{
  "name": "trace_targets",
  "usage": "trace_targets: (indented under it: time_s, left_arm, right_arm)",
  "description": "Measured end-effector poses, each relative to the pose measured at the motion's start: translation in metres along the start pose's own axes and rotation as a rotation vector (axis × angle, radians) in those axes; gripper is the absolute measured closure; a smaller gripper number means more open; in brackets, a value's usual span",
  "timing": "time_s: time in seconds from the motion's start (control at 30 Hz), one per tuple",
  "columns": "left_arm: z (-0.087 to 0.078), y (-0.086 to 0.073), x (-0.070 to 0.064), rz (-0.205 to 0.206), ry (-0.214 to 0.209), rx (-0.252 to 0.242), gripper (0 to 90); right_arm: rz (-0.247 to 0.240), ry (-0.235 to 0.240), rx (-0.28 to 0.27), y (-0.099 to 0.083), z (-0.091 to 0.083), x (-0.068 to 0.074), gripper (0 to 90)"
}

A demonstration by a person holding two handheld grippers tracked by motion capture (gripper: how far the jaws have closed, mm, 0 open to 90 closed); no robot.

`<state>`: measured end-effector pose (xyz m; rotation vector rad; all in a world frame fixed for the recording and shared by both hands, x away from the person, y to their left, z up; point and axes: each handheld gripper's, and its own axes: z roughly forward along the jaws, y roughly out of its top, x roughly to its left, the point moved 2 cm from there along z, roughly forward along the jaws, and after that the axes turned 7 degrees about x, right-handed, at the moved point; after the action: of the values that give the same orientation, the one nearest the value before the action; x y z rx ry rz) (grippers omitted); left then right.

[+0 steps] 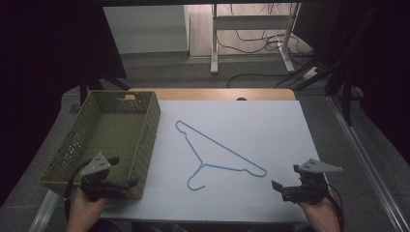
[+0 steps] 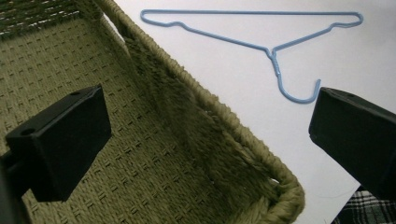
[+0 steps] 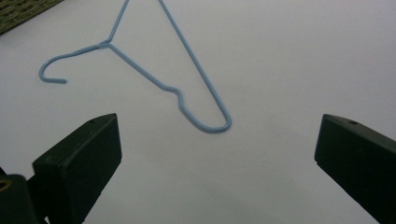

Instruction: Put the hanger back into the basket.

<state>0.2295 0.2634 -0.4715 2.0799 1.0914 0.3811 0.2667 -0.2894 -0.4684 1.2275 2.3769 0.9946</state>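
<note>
**Both grippers open, wire hanger flat between them**

While the left gripper (image 1: 118, 175) hung over the near right corner of the woven basket (image 1: 72, 145), its jaws stood wide apart with nothing between them. In the left gripper view one black jaw sat over the basket's woven floor and the other over the white tabletop, so the basket's braided rim (image 2: 243, 135) ran between them. A scrap of plaid cloth (image 2: 364, 210) showed at the bottom right corner of that view, cut off by the frame, and what it belonged to could not be told.

At the near right of the table, the right gripper (image 1: 285, 178) was held just above the white surface (image 1: 270, 125), jaws likewise spread and empty. A grey three-cornered plate (image 1: 319, 167) sat on top of it, and a hand (image 1: 321, 212) held it from below, partly cut off by the bottom edge.

Between the two grippers, the blue wire hanger (image 1: 220, 154) lay flat on the white tabletop, apart from both, its hook pointing toward the near edge. In the right gripper view one rounded shoulder end (image 3: 210, 123) of the hanger lay closest to the jaws, while its far end ran out of the top of the frame.

No brand, label or writing could be read on anything. Beyond the table, the dim room held desk legs (image 1: 215, 43) and loose cables (image 1: 261, 41) on the floor.
</note>
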Motion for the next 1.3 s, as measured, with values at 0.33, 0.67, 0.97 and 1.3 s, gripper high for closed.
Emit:
trace_targets:
  time_s: [0.33, 0.67, 0.97, 1.3]
  left_arm:
    - [-0.001, 0.000, 0.000, -0.010, -0.019, -0.027, 0.0]
    - [-0.003, 0.002, -0.001, -0.016, -0.023, -0.023, 0.0]
    - [-0.006, 0.012, -0.012, 0.010, -0.045, -0.049, 0.2]
    - [-0.003, 0.030, -0.031, 0.052, -0.066, -0.063, 0.4]
  right_arm:
    - [0.004, 0.004, -0.016, -0.001, 0.001, 0.000, 0.0]
    - [-0.004, -0.006, -0.020, 0.000, 0.000, 0.001, 0.0]
    - [-0.002, -0.004, -0.025, 0.006, -0.001, 0.006, 0.0]
    - [-0.019, 0.036, -0.033, 0.019, -0.002, 0.013, 0.0]
